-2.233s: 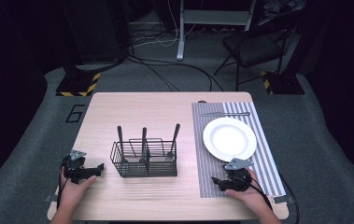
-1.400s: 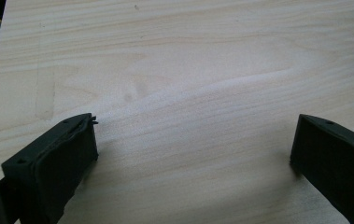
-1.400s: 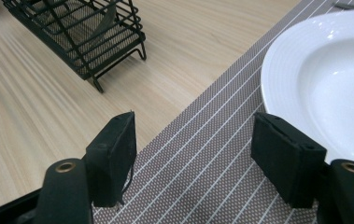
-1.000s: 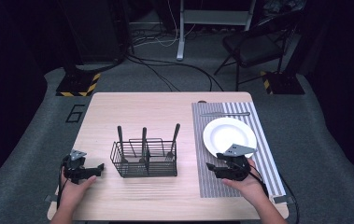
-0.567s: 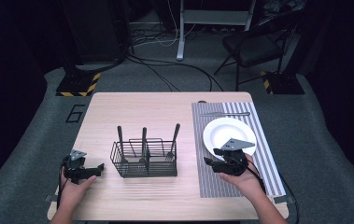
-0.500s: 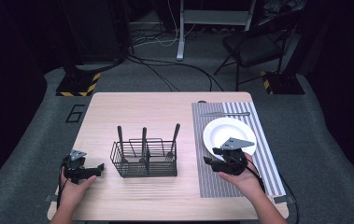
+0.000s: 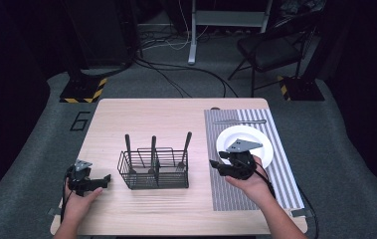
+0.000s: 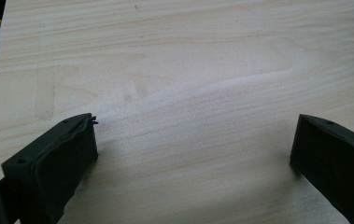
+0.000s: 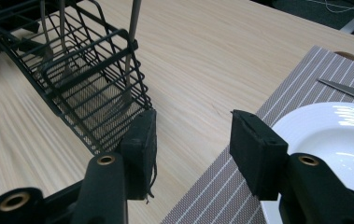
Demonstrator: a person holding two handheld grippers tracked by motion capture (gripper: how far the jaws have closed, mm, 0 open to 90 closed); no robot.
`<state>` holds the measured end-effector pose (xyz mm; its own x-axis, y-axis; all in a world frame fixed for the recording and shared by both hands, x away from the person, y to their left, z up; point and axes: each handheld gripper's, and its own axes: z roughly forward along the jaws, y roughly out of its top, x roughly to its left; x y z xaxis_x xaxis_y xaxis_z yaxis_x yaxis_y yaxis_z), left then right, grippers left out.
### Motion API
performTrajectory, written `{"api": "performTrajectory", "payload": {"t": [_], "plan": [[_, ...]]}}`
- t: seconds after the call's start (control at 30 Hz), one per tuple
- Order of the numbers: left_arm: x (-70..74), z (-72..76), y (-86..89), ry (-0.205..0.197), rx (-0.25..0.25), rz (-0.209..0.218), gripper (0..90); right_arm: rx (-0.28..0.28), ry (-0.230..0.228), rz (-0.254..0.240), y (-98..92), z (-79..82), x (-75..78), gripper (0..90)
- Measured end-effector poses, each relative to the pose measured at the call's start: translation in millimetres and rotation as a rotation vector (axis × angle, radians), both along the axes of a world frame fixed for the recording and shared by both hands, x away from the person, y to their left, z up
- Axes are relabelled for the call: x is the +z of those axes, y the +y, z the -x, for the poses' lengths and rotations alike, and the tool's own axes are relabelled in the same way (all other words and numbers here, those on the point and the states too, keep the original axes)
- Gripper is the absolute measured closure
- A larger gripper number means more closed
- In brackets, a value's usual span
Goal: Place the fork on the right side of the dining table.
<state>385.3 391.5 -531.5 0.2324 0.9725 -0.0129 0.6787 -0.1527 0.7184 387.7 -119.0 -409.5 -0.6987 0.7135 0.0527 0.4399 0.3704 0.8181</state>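
Observation:
A black wire caddy [image 7: 154,168] stands mid-table with three dark-handled utensils [image 7: 152,149] upright in it; the right gripper view has it at the left [image 9: 79,70]. A white plate [image 7: 258,142] lies on a striped grey placemat [image 7: 235,184], with a knife [image 7: 239,121] beyond it. My right gripper [image 7: 216,163] hovers open over the mat's left part, between plate and caddy, jaws empty [image 9: 193,140]. My left gripper [image 7: 107,178] rests open at the front left of the table, left of the caddy, with bare wood between its jaws [image 8: 193,149].
The wooden table [image 7: 176,119] stands on grey carpet. Behind it are a folding chair [image 7: 270,47], a desk leg [image 7: 194,35], loose cables [image 7: 176,74] and yellow-black striped bases [image 7: 81,92].
My right gripper has moved forward and left from the mat's front edge to beside the plate, toward the caddy. The left gripper has stayed put.

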Motion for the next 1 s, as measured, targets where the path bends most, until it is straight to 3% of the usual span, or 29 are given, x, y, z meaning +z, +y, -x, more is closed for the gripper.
{"api": "performTrajectory", "payload": {"t": [0.33, 0.53, 0.73, 1.0], "plan": [[0.0, 0.0, 0.0, 0.000, 0.000, 0.000, 0.4, 0.025, -0.017, -0.011, 15.6, -8.1, 11.2, 53.2], [0.0, 0.0, 0.0, 0.000, 0.000, 0.000, 0.4, 0.041, -0.004, -0.035, 25.3, -12.9, 18.1, 53.3], [0.0, 0.0, 0.0, 0.000, 0.000, 0.000, 0.4, 0.055, -0.025, -0.019, 34.2, -16.1, 25.7, 55.1], [-0.3, -0.1, -0.7, -0.005, 0.002, 0.007, 0.4, 0.054, -0.024, -0.058, 40.1, -26.4, 39.0, 57.0]]}}
